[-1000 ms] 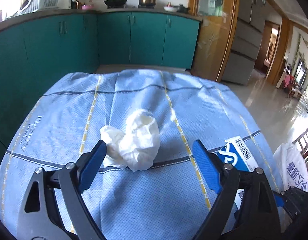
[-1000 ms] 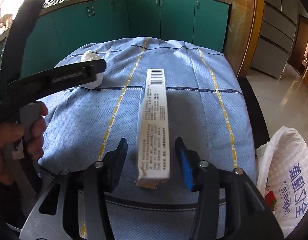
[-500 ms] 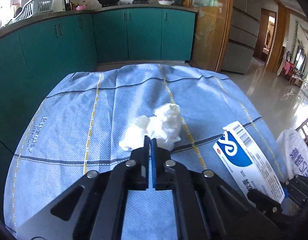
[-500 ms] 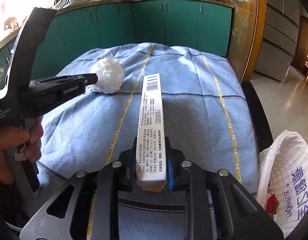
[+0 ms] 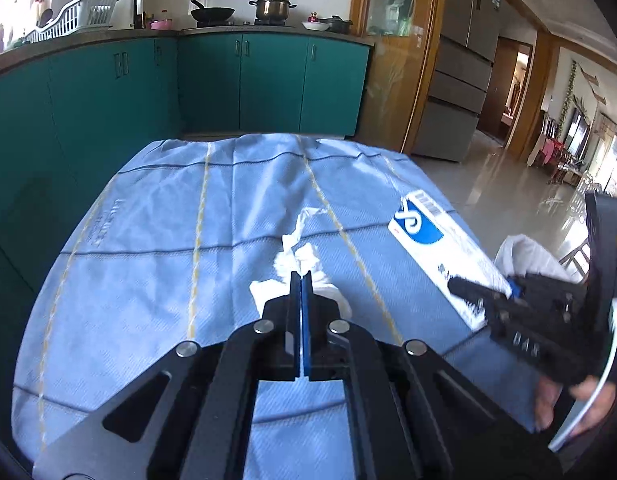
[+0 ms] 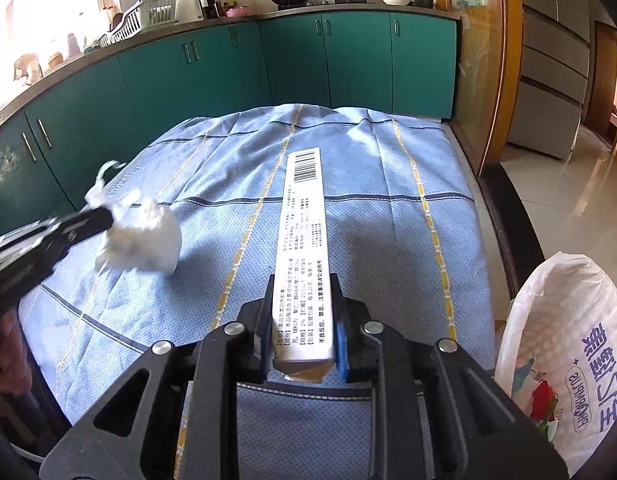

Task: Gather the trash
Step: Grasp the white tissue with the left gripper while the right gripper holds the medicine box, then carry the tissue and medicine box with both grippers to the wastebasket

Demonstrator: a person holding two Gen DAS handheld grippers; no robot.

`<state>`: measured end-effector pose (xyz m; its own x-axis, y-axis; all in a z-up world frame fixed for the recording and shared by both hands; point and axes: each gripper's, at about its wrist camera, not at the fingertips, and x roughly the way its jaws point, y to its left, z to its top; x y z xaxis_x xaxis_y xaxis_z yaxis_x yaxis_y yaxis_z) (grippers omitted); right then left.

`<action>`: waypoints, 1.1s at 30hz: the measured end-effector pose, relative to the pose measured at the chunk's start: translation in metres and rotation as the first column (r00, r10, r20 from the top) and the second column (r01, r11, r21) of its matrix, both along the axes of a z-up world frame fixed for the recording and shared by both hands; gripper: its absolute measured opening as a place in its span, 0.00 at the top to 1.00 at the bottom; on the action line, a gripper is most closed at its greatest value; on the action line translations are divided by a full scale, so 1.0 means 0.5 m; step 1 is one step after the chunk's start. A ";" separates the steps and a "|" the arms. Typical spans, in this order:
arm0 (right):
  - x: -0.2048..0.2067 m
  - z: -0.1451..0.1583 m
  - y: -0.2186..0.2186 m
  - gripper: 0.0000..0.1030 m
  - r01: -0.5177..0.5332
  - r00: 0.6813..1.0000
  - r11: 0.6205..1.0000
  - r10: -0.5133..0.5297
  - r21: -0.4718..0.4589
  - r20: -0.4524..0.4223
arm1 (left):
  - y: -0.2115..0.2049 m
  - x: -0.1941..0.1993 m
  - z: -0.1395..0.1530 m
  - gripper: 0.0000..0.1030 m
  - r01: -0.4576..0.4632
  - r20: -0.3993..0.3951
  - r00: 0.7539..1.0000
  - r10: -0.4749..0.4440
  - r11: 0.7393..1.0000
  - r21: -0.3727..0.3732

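Clamping tissue in left tool, box in right tool; thin tissue pinch could slip short of bag.

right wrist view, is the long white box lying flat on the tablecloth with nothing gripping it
No, the right gripper is shut on the near end of the long white box, its blue pads pressing both narrow sides.

The left claw pinches a crumpled white tissue above the blue tablecloth.

White bag cut off at right edge.
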<state>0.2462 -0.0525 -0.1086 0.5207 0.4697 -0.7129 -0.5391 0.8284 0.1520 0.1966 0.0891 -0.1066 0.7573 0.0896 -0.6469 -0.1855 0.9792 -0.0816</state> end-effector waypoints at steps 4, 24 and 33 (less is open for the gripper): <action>-0.003 -0.007 0.015 0.77 -0.013 1.000 1.000 0.013 -0.014 -0.003 | 0.005 -0.002 -0.019 0.76 -0.013 -0.026 1.000 0.014 0.999 0.036; -0.004 -0.022 0.026 0.77 -0.020 1.000 0.999 0.020 -0.031 -0.010 | 0.004 0.063 -0.072 0.54 -0.039 -0.106 0.993 0.049 0.995 0.095; -0.025 0.014 -0.027 0.77 0.019 0.998 1.000 -0.020 0.014 0.066 | 0.005 0.012 -0.019 0.74 -0.032 0.005 0.999 0.032 0.999 -0.008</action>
<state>0.2335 -0.0661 -0.1015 0.5757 0.4681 -0.6704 -0.5322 0.8370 0.1275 0.2024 0.0914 -0.1161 0.7573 0.1088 -0.6439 -0.2167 0.9720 -0.0907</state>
